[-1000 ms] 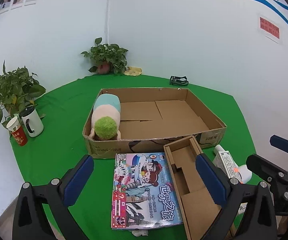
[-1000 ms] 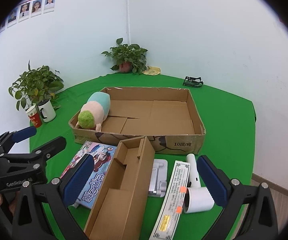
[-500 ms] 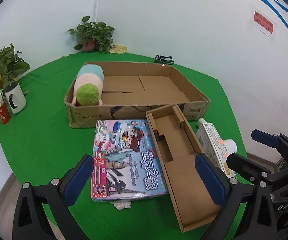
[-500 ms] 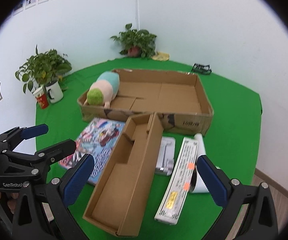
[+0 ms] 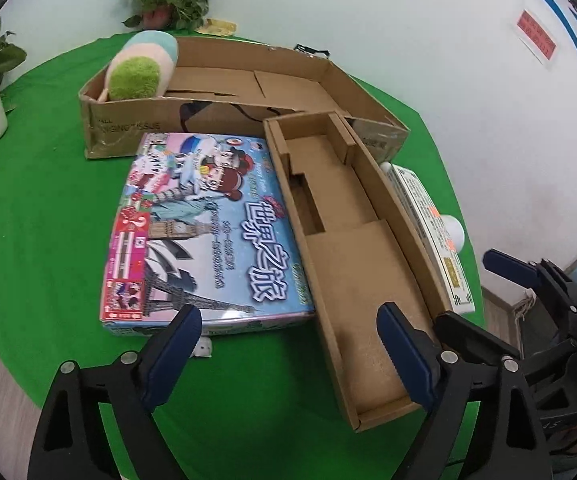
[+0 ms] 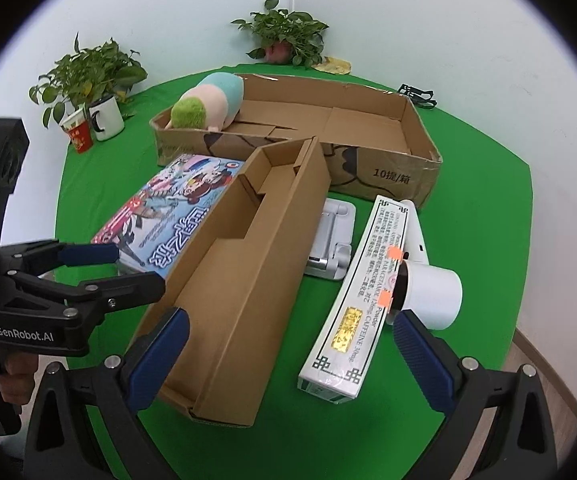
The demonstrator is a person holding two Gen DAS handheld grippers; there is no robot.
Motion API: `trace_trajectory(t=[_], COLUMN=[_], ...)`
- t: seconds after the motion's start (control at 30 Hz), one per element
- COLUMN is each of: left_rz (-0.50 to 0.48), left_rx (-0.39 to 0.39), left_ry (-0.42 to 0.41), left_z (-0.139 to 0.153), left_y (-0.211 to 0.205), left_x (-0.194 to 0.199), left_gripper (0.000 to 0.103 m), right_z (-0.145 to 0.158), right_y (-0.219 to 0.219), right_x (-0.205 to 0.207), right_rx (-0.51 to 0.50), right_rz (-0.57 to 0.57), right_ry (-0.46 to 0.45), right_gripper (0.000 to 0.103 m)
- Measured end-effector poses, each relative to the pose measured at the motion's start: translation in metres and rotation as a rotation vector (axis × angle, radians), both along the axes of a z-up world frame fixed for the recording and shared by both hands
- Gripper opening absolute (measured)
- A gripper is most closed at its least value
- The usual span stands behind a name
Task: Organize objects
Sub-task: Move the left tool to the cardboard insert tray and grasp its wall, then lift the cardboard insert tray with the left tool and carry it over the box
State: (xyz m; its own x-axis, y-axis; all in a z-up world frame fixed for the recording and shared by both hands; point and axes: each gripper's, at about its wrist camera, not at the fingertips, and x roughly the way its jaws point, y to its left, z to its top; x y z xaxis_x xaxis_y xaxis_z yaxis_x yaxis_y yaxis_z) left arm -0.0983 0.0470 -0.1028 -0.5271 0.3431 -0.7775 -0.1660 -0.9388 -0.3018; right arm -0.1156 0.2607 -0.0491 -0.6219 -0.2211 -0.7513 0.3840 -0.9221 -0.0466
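On the green table (image 5: 40,208), both claws gape empty just short of the narrow carton (image 6: 244,280).

Two cardboard boxes are sitting on the green table (image 6: 488,200): one wide tray (image 6: 416,168) and one long narrow box (image 6: 248,280) just in front of it. Inside the tray one plush toy (image 6: 204,106) is lying, and beside the narrow box one game box (image 5: 204,232), one white carton (image 6: 360,300), one hair dryer (image 6: 428,292) and one white stand (image 6: 332,240) are resting. Beyond the tray two potted plants (image 6: 288,36) (image 6: 88,72), one mug (image 6: 106,118) and one red cup (image 6: 77,134) are standing.
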Motion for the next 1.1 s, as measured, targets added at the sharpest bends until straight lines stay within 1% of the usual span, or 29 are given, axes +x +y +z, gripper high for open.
trace_trajectory(t=[0.07,0.1,0.13,0.17,0.2,0.23,0.27,0.3,0.33,0.4,0.47,0.5,0.57,0.63,0.67,0.77,0.8,0.87,0.93,1.0,1.1], left_rz=[-0.022,-0.028,-0.036,-0.046,-0.058,-0.069,-0.082,-0.089,-0.093,-0.093,-0.096,-0.101,-0.104,-0.11,-0.113,-0.111,-0.108,-0.097,-0.098,-0.097,-0.093], left_rx=[0.01,0.02,0.035,0.053,0.064,0.069,0.071,0.073,0.081,0.106,0.118,0.122,0.143,0.16,0.159,0.143,0.141,0.133,0.124,0.107,0.104], left_ry=[-0.008,-0.015,-0.029,-0.046,-0.056,-0.062,-0.068,-0.074,-0.081,-0.096,-0.106,-0.112,-0.122,-0.128,-0.126,-0.117,-0.114,-0.107,-0.097,-0.084,-0.07], left_z=[0.0,0.002,0.001,0.0,-0.001,-0.002,-0.003,-0.004,-0.005,-0.007,-0.009,-0.01,-0.011,-0.011,-0.011,-0.009,-0.009,-0.009,-0.007,-0.004,0.001], left_y=[0.002,0.003,0.003,0.004,0.005,0.007,0.01,0.013,0.015,0.017,0.018,0.019,0.018,0.019,0.019,0.02,0.02,0.018,0.018,0.019,0.018], left_x=[0.001,0.003,0.003,0.003,0.004,0.005,0.006,0.006,0.006,0.006,0.005,0.005,0.004,0.002,0.002,0.003,0.003,0.002,0.004,0.005,0.007], left_gripper=[0.079,0.072,0.067,0.066,0.062,0.058,0.056,0.052,0.048,0.043,0.037,0.034,0.032,0.024,0.023,0.02,0.016,0.012,0.011,0.011,0.011], right_z=[-0.004,-0.006,-0.009,-0.011,-0.013,-0.014,-0.014,-0.013,-0.013,-0.012,-0.012,-0.012,-0.012,-0.014,-0.015,-0.017,-0.017,-0.016,-0.015,-0.015,-0.014], right_y=[-0.001,-0.002,-0.003,-0.003,-0.004,-0.004,-0.004,-0.005,-0.005,-0.005,-0.006,-0.006,-0.006,-0.007,-0.008,-0.011,-0.011,-0.01,-0.008,-0.008,-0.007], right_x=[0.001,0.001,0.001,0.001,0.001,0.001,0.001,0.001,0.001,0.001,0.001,0.001,0.001,-0.002,-0.003,-0.004,-0.004,-0.006,-0.006,-0.006,-0.004], right_rx=[0.001,0.006,0.015,0.018,0.018,0.011,0.01,0.013,0.008,-0.004,0.004,0.0,-0.01,-0.022,-0.028,-0.007,-0.006,-0.013,-0.021,-0.024,-0.036], right_rz=[0.015,0.021,0.029,0.037,0.044,0.053,0.056,0.06,0.066,0.071,0.07,0.069,0.068,0.069,0.071,0.068,0.065,0.052,0.037,0.034,0.028], right_ry=[-0.016,-0.024,-0.032,-0.041,-0.051,-0.059,-0.055,-0.052,-0.054,-0.062,-0.058,-0.061,-0.069,-0.089,-0.1,-0.09,-0.092,-0.095,-0.092,-0.09,-0.091], right_gripper=[0.096,0.091,0.082,0.076,0.067,0.065,0.065,0.061,0.054,0.049,0.048,0.045,0.038,0.027,0.025,0.024,0.024,0.021,0.014,0.014,0.014])
